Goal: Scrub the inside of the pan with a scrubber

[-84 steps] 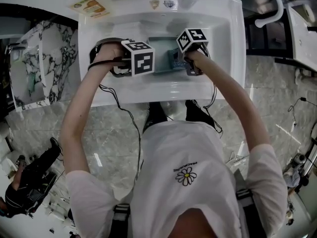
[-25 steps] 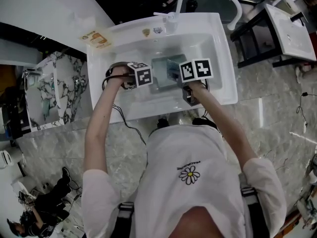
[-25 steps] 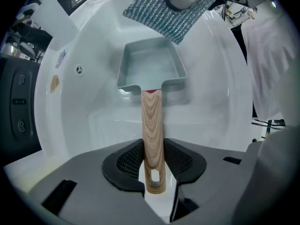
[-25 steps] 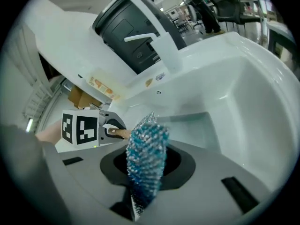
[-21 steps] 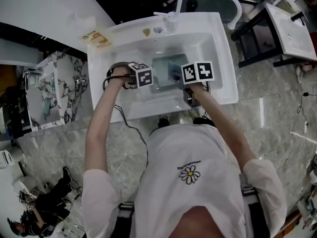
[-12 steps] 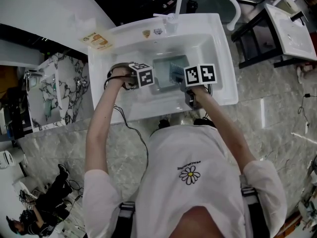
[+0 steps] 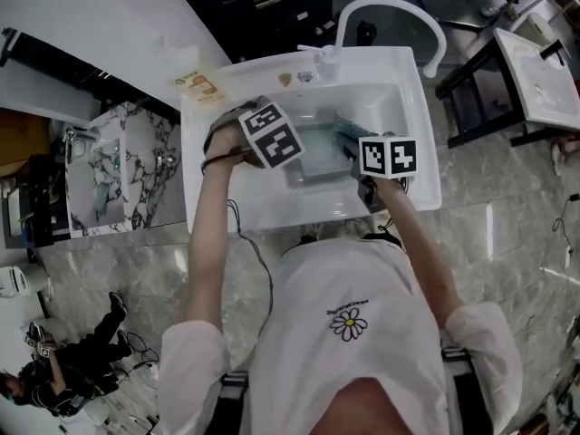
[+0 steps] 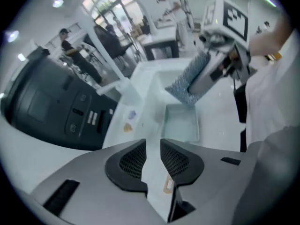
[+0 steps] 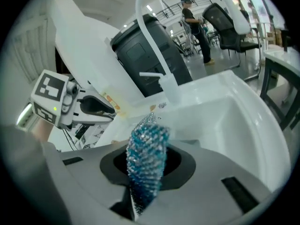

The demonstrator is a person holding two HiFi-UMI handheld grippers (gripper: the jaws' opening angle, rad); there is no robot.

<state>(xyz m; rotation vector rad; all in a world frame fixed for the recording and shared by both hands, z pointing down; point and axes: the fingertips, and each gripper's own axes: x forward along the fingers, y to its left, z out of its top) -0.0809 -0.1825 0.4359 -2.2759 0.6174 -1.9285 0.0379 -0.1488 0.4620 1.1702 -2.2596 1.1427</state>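
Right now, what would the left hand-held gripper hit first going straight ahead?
Probably the pan in the sink, or the sink floor beside it; depth is unclear. The left hand-held gripper, jaws closing and empty, points under the scrubber.

Head view: the camera sits on the person's head and looks steeply down from high and far. It takes in the whole sink (image 7: 299, 214) and the floor (image 7: 507, 234) around it.

Left gripper view: the camera rides the left tool (image 8: 153, 159) and looks along its closing jaws, with nothing between them. It is low and close over the sink, facing across to the right tool (image 8: 220, 55).

Right gripper view: the camera rides the right tool and looks along jaws clamped on the scrubber (image 9: 146, 163). It faces the left tool and faucet (image 9: 139, 13).

The two gripper views face each other, and each shows the other tool. All three views share the sink. The head and left gripper views share the pan (image 8: 182, 125).
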